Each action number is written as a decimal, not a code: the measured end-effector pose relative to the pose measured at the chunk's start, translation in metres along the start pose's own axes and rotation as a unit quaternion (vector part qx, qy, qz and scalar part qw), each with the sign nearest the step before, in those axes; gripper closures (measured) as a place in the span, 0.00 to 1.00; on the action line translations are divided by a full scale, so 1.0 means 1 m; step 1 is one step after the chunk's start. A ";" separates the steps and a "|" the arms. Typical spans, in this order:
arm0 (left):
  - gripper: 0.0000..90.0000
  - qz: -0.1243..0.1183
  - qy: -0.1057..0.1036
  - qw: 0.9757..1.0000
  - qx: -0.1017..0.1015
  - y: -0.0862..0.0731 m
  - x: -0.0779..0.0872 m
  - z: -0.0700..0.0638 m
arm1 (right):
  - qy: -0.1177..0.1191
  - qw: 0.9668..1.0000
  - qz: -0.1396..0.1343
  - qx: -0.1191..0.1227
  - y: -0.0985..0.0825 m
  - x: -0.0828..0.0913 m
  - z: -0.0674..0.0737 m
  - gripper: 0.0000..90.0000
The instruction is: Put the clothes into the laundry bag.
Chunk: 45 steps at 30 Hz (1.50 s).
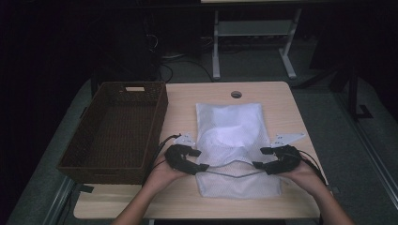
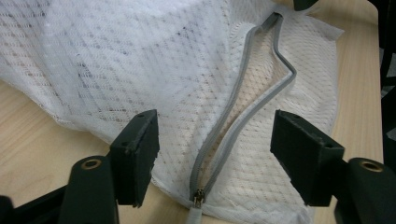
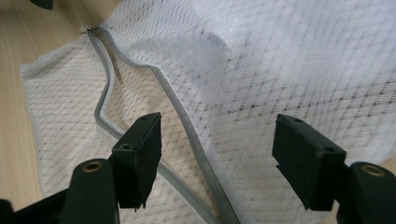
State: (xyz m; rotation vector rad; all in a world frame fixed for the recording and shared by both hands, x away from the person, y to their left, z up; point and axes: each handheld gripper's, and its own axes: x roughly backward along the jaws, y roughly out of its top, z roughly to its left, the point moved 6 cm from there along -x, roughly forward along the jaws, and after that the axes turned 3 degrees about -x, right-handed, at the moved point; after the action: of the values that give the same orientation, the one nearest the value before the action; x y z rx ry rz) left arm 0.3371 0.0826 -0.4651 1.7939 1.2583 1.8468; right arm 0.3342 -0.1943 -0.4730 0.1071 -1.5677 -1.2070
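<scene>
White mesh laundry bag [image 1: 231, 140] lies flat mid-desk, its grey zipper [image 1: 232, 169] running crosswise between your hands. Your left tool [image 1: 193, 159] and right tool [image 1: 264, 158] both gape wide, gripping nothing, one at each zipper end.

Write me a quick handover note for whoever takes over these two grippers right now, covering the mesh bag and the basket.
Left gripper: open, nothing between the jaws, at the left end of the zipper.
Right gripper: open, holding nothing, at the zipper's right end.
Mesh bag: lies flat on the table, something white and bulky inside. The zipper is open, its two sides parted; the slider sits at the left gripper's end.
Basket: at the table's left edge, nothing visible inside.
Done: bag appears filled.
Left: probably zip it shut, then perhaps into the basket.
</scene>
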 end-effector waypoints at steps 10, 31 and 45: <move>0.28 -0.012 0.030 0.999 -0.008 -0.016 0.009 -0.009 | -0.018 1.000 -0.012 -0.011 -0.013 0.017 -0.004 0.31; 0.15 -0.006 0.068 0.997 -0.027 -0.057 0.018 -0.033 | -0.055 0.995 -0.052 -0.060 -0.077 0.060 -0.007 0.16; 0.15 0.016 0.054 0.998 -0.034 -0.070 0.017 -0.031 | -0.046 0.996 -0.049 -0.058 -0.095 0.064 -0.011 0.16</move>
State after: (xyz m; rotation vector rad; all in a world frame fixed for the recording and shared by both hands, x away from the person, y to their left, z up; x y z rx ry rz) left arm 0.2797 0.1237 -0.5002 1.7088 1.1937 2.0027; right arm 0.2704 -0.2862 -0.5001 0.0540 -1.5821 -1.3945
